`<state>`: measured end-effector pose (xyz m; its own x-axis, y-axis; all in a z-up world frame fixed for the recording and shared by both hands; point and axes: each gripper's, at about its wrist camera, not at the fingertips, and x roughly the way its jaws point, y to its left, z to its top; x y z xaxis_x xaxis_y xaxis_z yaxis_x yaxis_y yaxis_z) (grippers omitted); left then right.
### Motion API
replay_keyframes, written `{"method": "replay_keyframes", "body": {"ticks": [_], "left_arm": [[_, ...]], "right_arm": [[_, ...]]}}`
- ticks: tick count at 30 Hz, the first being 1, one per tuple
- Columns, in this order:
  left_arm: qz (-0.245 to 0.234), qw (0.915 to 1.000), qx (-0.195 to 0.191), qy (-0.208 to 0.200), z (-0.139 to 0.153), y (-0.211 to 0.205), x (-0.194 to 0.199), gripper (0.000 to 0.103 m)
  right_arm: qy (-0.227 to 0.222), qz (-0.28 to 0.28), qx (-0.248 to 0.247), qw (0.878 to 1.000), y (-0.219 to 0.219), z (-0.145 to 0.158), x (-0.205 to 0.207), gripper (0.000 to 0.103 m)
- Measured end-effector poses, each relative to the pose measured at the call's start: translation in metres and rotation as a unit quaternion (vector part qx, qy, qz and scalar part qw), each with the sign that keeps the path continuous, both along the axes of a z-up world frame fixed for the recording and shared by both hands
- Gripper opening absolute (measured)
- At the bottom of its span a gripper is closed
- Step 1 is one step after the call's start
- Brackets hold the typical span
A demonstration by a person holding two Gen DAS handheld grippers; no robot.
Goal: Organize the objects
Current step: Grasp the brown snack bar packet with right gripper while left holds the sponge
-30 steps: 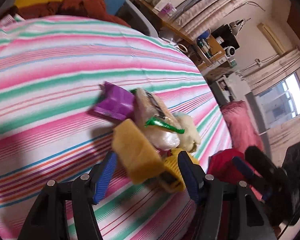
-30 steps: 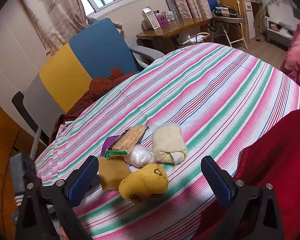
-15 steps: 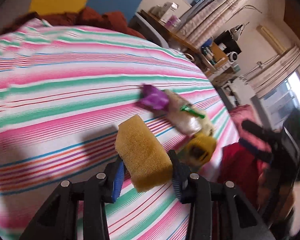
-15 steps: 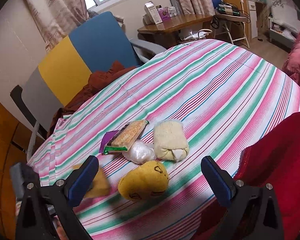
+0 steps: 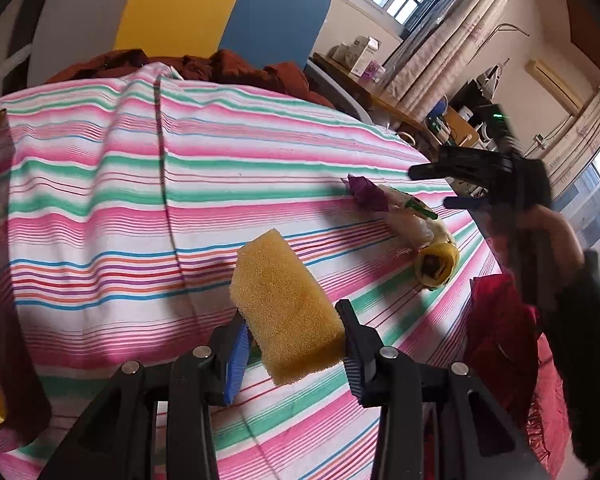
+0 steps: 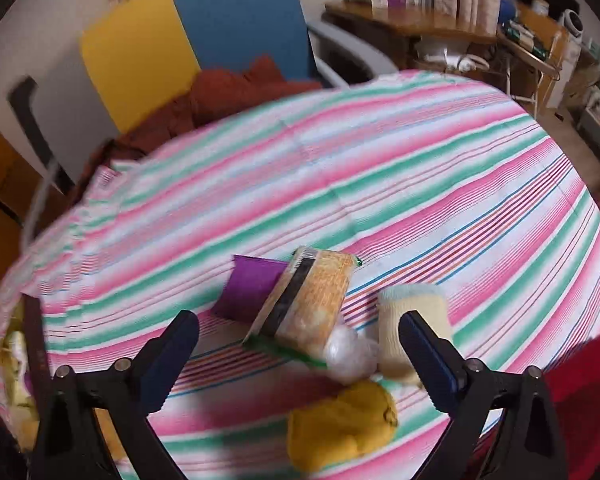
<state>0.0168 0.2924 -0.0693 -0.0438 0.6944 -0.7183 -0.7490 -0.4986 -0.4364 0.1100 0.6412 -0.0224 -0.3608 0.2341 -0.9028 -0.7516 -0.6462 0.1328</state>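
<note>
Left gripper point(image 5: 292, 330) at 6 o'clock in its own view, jaws pinching the yellow sponge point(image 5: 286, 304), lifted clear of the striped tablecloth point(image 5: 100, 208). Apparently mid-carry: sponge taken apart from the pile, with no set-down place marked in view.

Toward 3 o'clock in that view, the remaining pile: purple packet point(image 5: 366, 196), cracker pack point(image 5: 410, 212), yellow plush toy point(image 5: 438, 266).

Right gripper point(image 6: 300, 354) at 6 o'clock in its own view, jaws spread wide, nothing between them, hovering over the purple packet point(image 6: 254, 288), cracker pack point(image 6: 314, 304), clear plastic bag point(image 6: 350, 350) and cream rolled cloth point(image 6: 410, 320). Plush toy point(image 6: 340, 424) near 5 o'clock.

Next, likely: lowering the sponge flat onto bare cloth, releasing; then squaring the spread jaws around one pile item, probably the cracker pack leaning on the others, without dragging its neighbours.
</note>
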Motion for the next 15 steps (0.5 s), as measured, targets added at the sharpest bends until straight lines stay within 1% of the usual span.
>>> {"method": "replay_keyframes", "body": {"ticks": [4,6,7,8,9,12,15], "left_arm": [[-0.002,0.9998,0.001,0.022,0.006,-0.006,0.003,0.041],[-0.001,0.9998,0.002,0.021,0.005,-0.009,0.003,0.041],[0.000,0.9998,0.004,0.022,0.006,-0.010,0.002,0.041],[0.002,0.9997,0.004,0.023,0.006,-0.012,0.003,0.041],[0.003,0.9997,0.005,0.024,0.006,-0.013,0.003,0.041],[0.006,0.9996,0.007,0.026,0.006,-0.019,0.004,0.041],[0.009,0.9995,0.008,0.030,0.009,-0.021,0.006,0.041]], "right_arm": [[-0.043,0.000,-0.011,0.999,0.011,-0.016,-0.018,0.092],[-0.061,0.002,-0.018,0.998,0.016,-0.024,-0.022,0.089],[-0.070,0.005,-0.030,0.997,0.018,-0.031,-0.024,0.086],[-0.071,0.003,-0.040,0.997,0.019,-0.036,-0.023,0.065],[-0.071,0.005,-0.042,0.997,0.018,-0.038,-0.022,0.051],[-0.065,0.017,-0.038,0.997,0.009,-0.039,-0.016,0.048],[-0.036,0.024,-0.024,0.999,-0.001,-0.030,-0.006,0.047]]}}
